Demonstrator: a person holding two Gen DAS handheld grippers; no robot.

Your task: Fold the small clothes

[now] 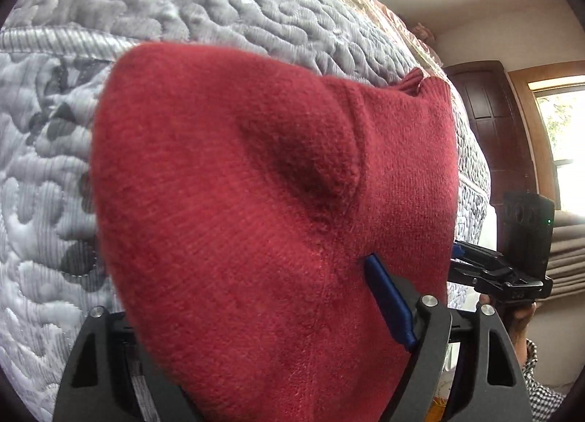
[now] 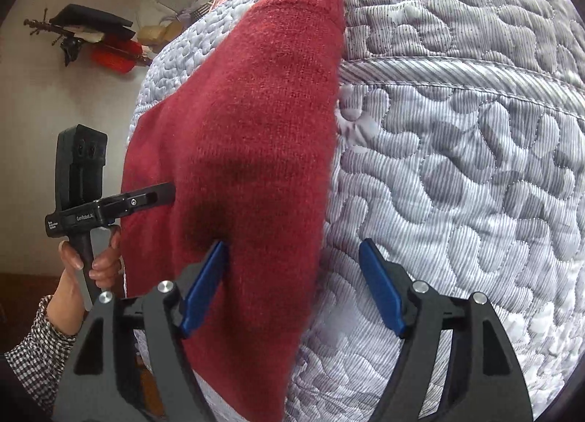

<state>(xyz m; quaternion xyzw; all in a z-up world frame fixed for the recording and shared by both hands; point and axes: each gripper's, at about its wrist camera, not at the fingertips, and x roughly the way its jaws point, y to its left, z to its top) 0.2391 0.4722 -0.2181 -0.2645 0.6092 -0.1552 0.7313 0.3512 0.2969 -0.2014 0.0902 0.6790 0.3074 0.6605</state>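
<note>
Right wrist: my right gripper (image 2: 292,290) spread, sweater (image 2: 248,136) edge between fingers; left gripper (image 1: 263,312) state unclear. Clamp both deep, then fold toward 12 o'clock.

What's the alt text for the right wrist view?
A red sweater lies on a grey quilt, its cuff pointing away. The right claw is open, straddling the sweater's right edge. At left, a hand holds the left claw against the sweater.
</note>
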